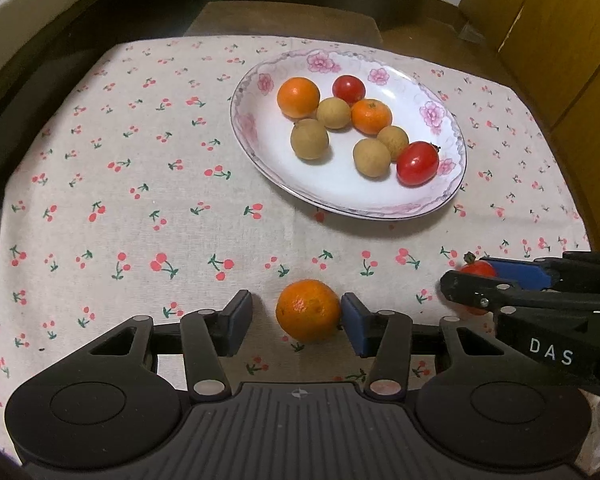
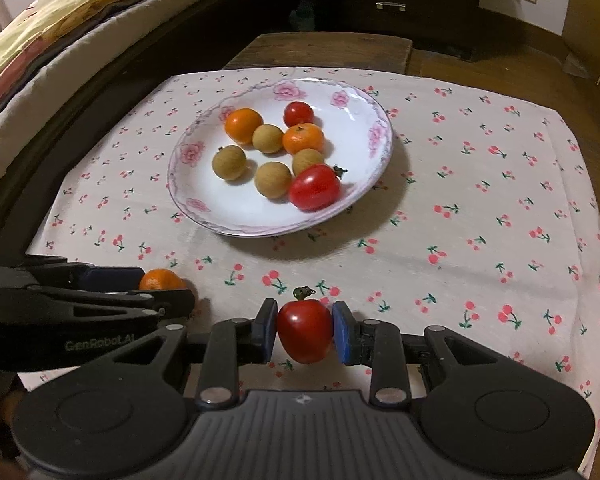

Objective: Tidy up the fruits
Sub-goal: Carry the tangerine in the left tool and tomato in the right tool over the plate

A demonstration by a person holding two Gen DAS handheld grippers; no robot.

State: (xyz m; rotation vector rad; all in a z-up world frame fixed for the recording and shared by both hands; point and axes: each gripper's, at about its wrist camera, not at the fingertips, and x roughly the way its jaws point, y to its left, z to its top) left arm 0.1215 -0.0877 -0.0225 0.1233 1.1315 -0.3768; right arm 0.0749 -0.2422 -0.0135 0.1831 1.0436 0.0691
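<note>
— While the left gripper (image 1: pixel 297 322) sits at the bottom centre of its own view, what lies between its fingers?

— A mandarin (image 1: pixel 308 310), resting on the cherry-print tablecloth (image 1: pixel 140 200). The right blue pad touches its side; the left pad stands clear with a gap of cloth showing, so nothing is clamped — the jaws are partly apart around it.

— And the right gripper (image 2: pixel 305 332)?

— At the bottom centre of the right wrist view, it is closed on a cherry tomato (image 2: pixel 305 332). Both blue pads press its flanks, and its dried green stem points toward the top of the frame.

— Can each tool be seen from the other camera?

— Yes. In the left wrist view the right gripper reaches in from the lower right edge with the red tomato between its tips; in the right wrist view the left gripper enters from the lower left, the mandarin just peeking above its finger.

— Farther up the frame?

— An oval floral plate (image 1: pixel 452 136) sits on the cloth, well apart from both grippers, upper centre in both views. It holds two mandarins, four longans (image 1: pixel 310 139) and two cherry tomatoes, clustered and mostly touching. Beyond the cloth's far edge a dark wooden cabinet (image 2: pixel 392 4) with a metal handle shows at the top, and bedding (image 2: pixel 40 20) fills the upper left of the right wrist view.
</note>
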